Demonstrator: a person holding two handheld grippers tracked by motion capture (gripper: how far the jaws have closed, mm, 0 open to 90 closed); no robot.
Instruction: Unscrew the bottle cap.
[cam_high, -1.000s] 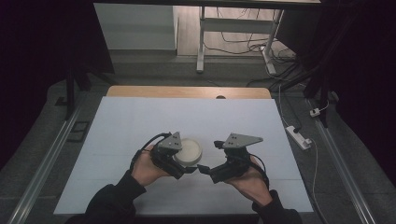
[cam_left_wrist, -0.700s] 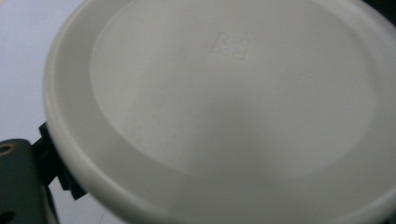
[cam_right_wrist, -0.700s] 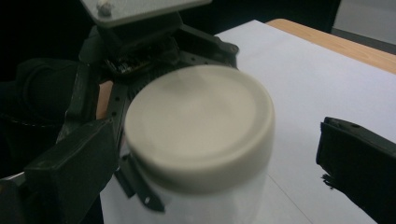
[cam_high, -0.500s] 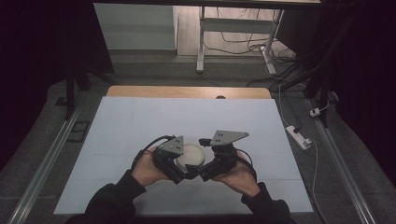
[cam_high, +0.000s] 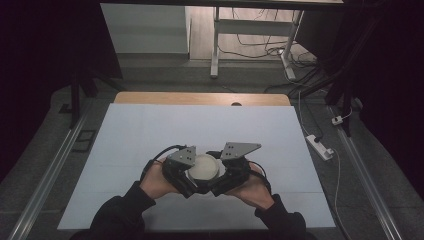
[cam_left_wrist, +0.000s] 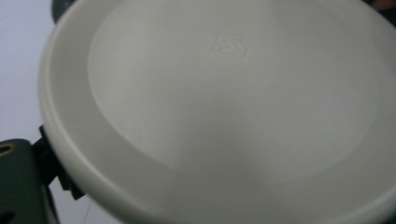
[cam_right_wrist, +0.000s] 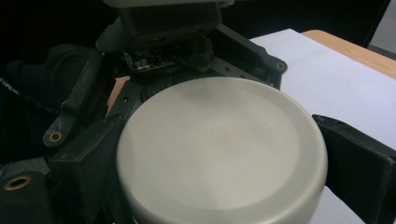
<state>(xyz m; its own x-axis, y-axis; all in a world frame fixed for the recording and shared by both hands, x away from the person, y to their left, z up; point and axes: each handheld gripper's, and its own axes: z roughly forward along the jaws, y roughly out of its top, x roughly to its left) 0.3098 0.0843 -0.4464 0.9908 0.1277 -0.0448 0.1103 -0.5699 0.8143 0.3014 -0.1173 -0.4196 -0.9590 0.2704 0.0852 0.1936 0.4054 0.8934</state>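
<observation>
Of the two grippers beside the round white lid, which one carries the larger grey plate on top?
The right gripper: its grey three-cornered plate is wider than the left gripper's plate, across the lid.

Bare white table (cam_high: 150, 130) lies open all around; only the round lid (cam_high: 204, 167) separates both grippers.

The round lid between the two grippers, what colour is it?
Plain off-white round lid, clearest in the right gripper view.

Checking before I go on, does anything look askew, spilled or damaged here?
Nothing stands out. The round white lid looks whole and clean, sitting between the left gripper and right gripper over the table.
</observation>
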